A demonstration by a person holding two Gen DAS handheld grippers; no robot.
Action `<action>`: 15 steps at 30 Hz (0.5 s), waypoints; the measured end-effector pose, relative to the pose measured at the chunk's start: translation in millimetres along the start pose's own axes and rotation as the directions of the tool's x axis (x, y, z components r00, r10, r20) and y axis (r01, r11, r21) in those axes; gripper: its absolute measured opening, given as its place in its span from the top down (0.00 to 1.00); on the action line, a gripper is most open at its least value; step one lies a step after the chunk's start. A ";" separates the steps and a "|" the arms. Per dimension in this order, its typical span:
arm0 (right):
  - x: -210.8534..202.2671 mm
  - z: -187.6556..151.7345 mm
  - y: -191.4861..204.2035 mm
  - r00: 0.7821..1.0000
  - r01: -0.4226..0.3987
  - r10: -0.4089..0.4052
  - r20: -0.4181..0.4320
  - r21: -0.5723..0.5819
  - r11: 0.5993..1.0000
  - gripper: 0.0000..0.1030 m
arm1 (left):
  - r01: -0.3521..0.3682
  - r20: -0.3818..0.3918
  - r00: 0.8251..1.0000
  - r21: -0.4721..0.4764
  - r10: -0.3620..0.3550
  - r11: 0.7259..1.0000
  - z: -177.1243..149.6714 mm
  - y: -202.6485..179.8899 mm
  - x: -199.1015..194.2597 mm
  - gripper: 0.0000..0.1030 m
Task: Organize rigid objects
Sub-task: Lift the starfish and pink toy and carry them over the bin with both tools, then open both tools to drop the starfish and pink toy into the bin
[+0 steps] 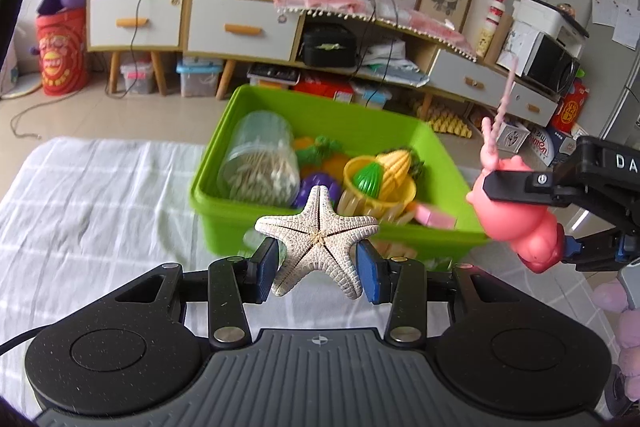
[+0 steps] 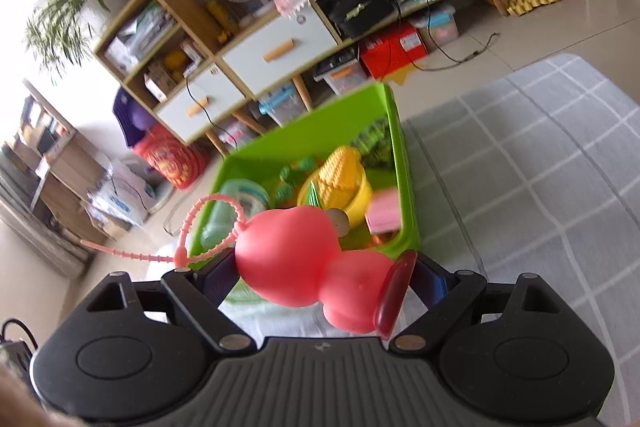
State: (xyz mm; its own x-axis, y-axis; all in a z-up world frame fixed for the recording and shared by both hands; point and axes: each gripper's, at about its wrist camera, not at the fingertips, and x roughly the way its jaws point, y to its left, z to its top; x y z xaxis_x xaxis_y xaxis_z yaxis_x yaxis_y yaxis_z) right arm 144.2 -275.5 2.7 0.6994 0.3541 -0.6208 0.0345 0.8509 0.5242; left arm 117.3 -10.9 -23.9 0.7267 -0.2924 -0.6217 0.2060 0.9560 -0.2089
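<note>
White checked cloth [image 1: 100, 195] covers the bench, with a cluttered cabinet wall behind it, and the green bin [image 1: 400, 135] sits at the far edge, already crowded with a cotton-swab jar [image 1: 260, 163], a yellow cup [image 1: 384, 187] and toy corn [image 1: 396, 163]. My left gripper [image 1: 318, 269] is clamped on the starfish [image 1: 318, 239], which it holds just short of the bin's near wall; my right gripper [image 2: 320, 279] is clamped on the pink toy [image 2: 296, 263], held beside the bin with its looped strap [image 2: 200, 231] dangling loose. I judge the risks to be these: the strap catching the bin rim or the other gripper, the starfish's brittle arms knocking the wall, and either piece landing on the heaped toys and bouncing out
</note>
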 end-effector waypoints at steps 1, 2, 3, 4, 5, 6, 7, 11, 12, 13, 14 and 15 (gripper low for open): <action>-0.6 2.8 -1.1 1.000 -0.003 0.003 0.010 0.007 1.000 0.39 | 0.001 0.006 1.000 0.005 -0.001 1.000 3.3 -1.4 1.1 0.54; -0.6 5.6 -2.1 1.000 -0.003 0.003 0.019 0.012 1.000 0.39 | 0.004 0.010 1.000 0.008 -0.004 1.000 6.7 -2.7 2.8 0.54; 0.2 8.0 -2.7 1.000 0.002 -0.003 0.029 0.015 1.000 0.39 | 0.007 0.012 1.000 0.010 -0.007 1.000 10.4 -4.0 4.9 0.54; 2.0 10.5 -2.3 0.999 0.012 -0.012 0.036 0.014 1.000 0.39 | 0.008 0.013 1.000 0.011 -0.009 1.000 14.3 -4.9 7.8 0.54; 4.2 13.0 -1.1 0.999 0.021 -0.021 0.040 0.014 1.000 0.39 | 0.008 0.014 1.000 0.012 -0.008 1.000 17.8 -5.9 10.8 0.54; 7.1 15.3 0.0 0.999 0.024 -0.025 0.041 0.015 1.000 0.39 | 0.007 0.014 1.000 0.012 -0.007 1.000 21.3 -6.9 14.4 0.54; 10.6 17.6 1.2 0.999 0.022 -0.023 0.040 0.016 1.000 0.39 | 0.008 0.012 1.000 0.008 -0.008 1.000 24.7 -7.4 18.5 0.54; 24.1 22.8 4.5 0.999 0.005 -0.006 0.042 0.022 1.000 0.39 | 0.022 0.014 1.000 -0.002 -0.022 1.000 33.9 -10.2 34.6 0.54; 27.7 22.8 4.8 0.999 0.005 -0.006 0.038 0.021 1.000 0.39 | 0.022 0.016 1.000 0.002 -0.022 1.000 34.8 -11.4 38.4 0.54; 30.8 22.8 4.8 0.999 0.008 -0.009 0.034 0.022 1.000 0.39 | 0.021 0.019 1.000 0.008 -0.022 1.000 35.3 -13.1 42.4 0.54; 33.6 22.7 4.3 0.999 0.011 -0.012 0.030 0.025 1.000 0.39 | 0.020 0.021 1.000 0.014 -0.021 1.000 35.0 -14.6 46.1 0.54; 35.6 22.8 4.1 1.000 0.013 -0.014 0.026 0.029 1.000 0.39 | 0.017 0.022 1.000 0.020 -0.018 1.000 34.6 -15.8 49.4 0.54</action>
State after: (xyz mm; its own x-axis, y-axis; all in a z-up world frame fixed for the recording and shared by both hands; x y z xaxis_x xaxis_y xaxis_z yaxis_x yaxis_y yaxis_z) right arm 185.5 -268.2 -4.0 0.7173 0.3323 -0.6124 0.0638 0.8440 0.5326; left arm 172.6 -39.5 -25.2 0.7370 -0.3087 -0.6013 0.2317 0.9511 -0.2042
